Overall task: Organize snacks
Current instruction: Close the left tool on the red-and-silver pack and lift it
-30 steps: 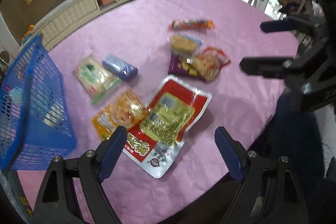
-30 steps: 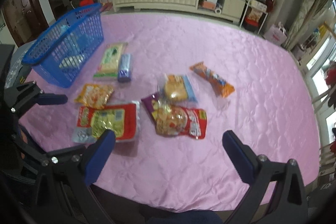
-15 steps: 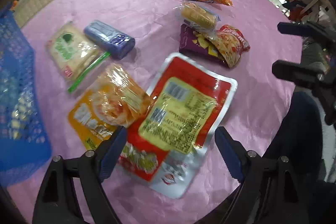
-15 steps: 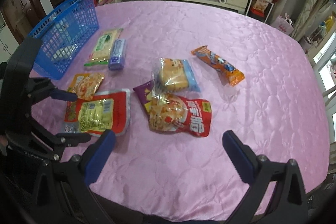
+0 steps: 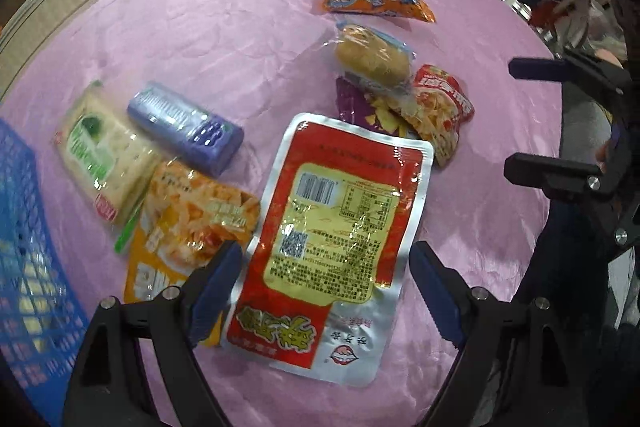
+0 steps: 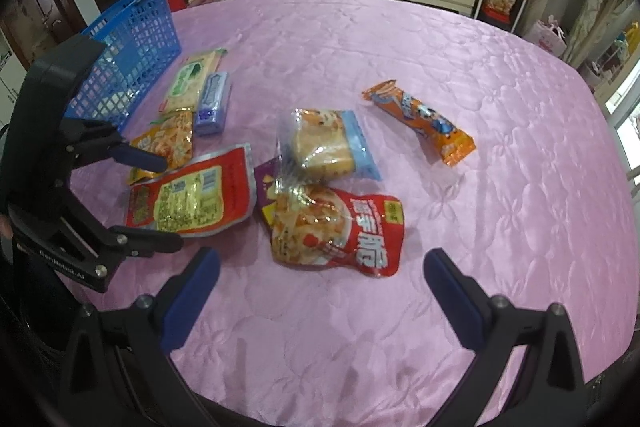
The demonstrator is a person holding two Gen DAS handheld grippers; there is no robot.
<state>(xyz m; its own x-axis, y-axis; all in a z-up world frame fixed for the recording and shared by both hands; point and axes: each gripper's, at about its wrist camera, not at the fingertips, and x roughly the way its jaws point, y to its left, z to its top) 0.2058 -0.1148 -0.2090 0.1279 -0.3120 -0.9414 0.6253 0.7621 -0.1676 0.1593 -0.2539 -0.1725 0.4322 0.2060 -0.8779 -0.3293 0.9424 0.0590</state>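
Left tongs positioned over the red foil pouch for pickup

The red foil pouch (image 5: 340, 227) lies flat near the counter (image 6: 500, 187) front edge, overlapping the orange packet (image 5: 188, 227). Left tongs (image 5: 326, 279) are spread, straddling it; right tongs (image 6: 320, 283) are spread, empty. Pinch one pouch edge only, then carry it to the blue basket (image 6: 132, 39) at the left edge.

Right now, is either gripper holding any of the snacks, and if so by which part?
Nothing is held. The left gripper is open, straddling the big red pouch without pressing it. The right gripper is open above the tablecloth.
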